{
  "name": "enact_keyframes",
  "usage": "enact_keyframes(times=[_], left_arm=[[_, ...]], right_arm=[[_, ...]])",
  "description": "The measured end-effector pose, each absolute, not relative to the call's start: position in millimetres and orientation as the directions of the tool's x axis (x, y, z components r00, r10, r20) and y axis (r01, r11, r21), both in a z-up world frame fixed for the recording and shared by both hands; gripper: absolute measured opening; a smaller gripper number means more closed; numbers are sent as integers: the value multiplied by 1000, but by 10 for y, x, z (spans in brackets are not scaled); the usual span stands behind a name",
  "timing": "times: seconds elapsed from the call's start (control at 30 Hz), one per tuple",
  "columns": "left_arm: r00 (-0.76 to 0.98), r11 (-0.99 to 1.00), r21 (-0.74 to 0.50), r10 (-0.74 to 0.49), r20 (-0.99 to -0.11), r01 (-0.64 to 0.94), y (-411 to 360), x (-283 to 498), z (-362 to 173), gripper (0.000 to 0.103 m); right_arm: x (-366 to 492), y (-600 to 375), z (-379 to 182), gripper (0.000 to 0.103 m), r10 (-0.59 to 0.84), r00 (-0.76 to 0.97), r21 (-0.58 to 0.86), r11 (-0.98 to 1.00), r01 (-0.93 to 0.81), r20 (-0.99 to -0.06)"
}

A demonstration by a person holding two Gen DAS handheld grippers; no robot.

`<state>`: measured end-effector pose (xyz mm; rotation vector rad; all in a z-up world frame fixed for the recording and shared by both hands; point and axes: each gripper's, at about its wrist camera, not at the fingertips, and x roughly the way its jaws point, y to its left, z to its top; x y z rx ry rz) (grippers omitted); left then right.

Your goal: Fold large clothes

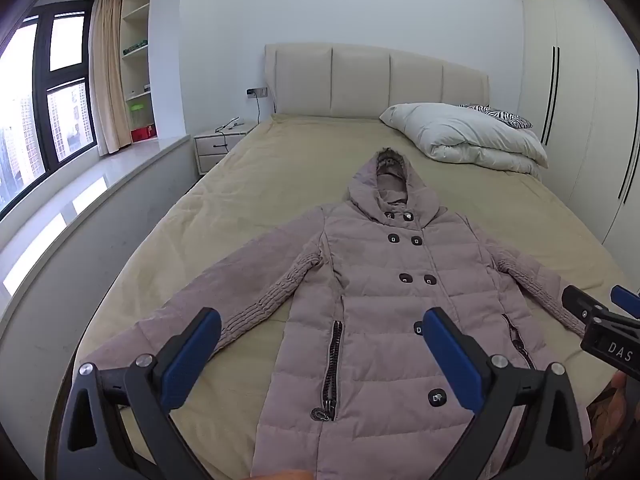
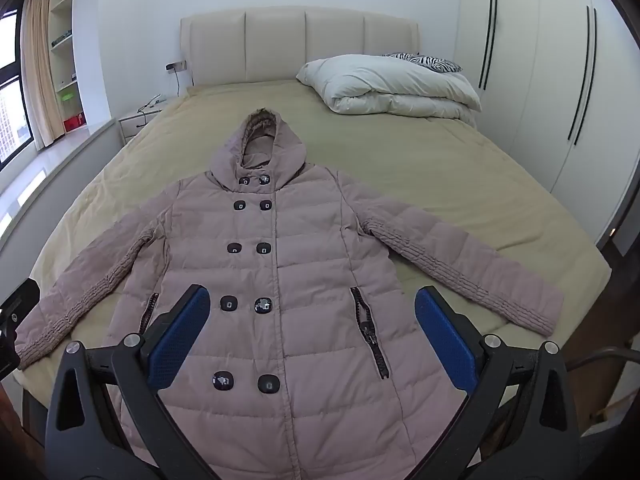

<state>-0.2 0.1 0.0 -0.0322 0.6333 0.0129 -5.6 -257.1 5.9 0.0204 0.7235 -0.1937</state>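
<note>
Mauve quilted coat (image 2: 280,280): flat, face-up, sleeves spread, at the bed's (image 2: 460,160) foot edge. Left gripper (image 1: 320,356), right gripper (image 2: 312,336): jaws wide, empty. Pinch each cuff, probably its thinnest grip, and fold inward.

My right claw (image 2: 312,320) hung spread wide above the mauve hooded coat (image 2: 280,280). I saw it lay flat, sleeves out, on the bed (image 2: 400,152).
</note>
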Motion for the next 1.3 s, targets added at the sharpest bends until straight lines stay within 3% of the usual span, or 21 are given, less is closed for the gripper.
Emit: enact_keyframes(times=[1.3], left_arm=[[782,1000,-15,9,-623,-24,1,21,-79,103]], right_arm=[[-34,-2565,-107,103,-161,723,-39,982,182,-672]])
